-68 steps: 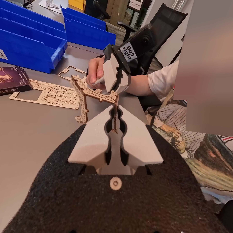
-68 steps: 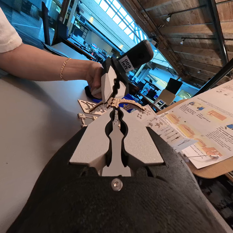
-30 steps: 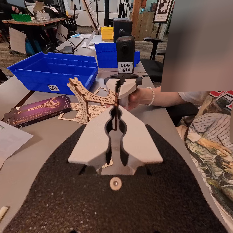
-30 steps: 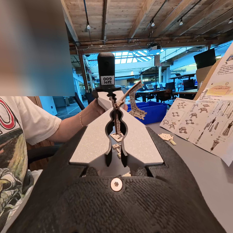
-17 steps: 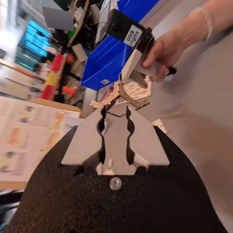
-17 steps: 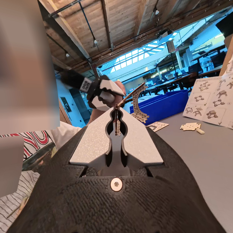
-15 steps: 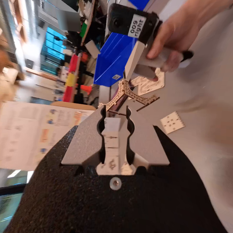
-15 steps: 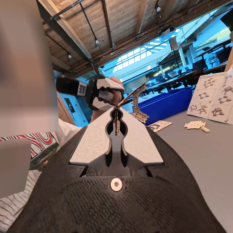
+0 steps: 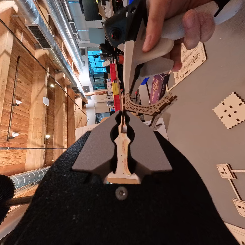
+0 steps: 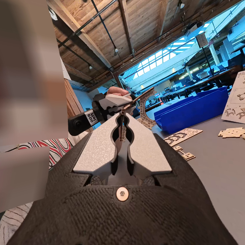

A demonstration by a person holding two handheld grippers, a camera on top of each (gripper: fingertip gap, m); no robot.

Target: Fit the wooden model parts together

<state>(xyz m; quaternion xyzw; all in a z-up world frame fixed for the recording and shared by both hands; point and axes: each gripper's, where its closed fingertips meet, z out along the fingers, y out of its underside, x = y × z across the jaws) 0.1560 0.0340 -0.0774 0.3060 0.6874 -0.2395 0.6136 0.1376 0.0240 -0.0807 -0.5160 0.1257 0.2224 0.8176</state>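
The wooden model is a set of joined lattice arch parts [image 9: 147, 108], held in the air above the grey table [image 9: 198, 139]. My left gripper [image 9: 123, 112] is rolled on its side and shut on a thin edge of the model. My right gripper [image 10: 122, 115] is shut on another thin part of the model, seen edge-on between its fingers. One arch leg [image 10: 144, 110] curves down to the right of it. The two grippers meet tip to tip: the right one [image 9: 128, 84] shows in the left wrist view, the left one [image 10: 119, 102] in the right wrist view.
A blue bin [image 10: 192, 112] stands behind the model. Cut-out wooden sheets [image 10: 183, 133] [image 9: 190, 59], a square holed plate [image 9: 230, 110], small loose parts [image 9: 225, 172], a purple box [image 9: 159, 86] and an instruction sheet [image 10: 236, 106] lie on the table. A person sits at the left. The grippers are tip to tip, or close to it.
My left gripper let go of the model, rolled onto its side and shut on it again from a new angle. My right gripper kept hold and tilted upward.
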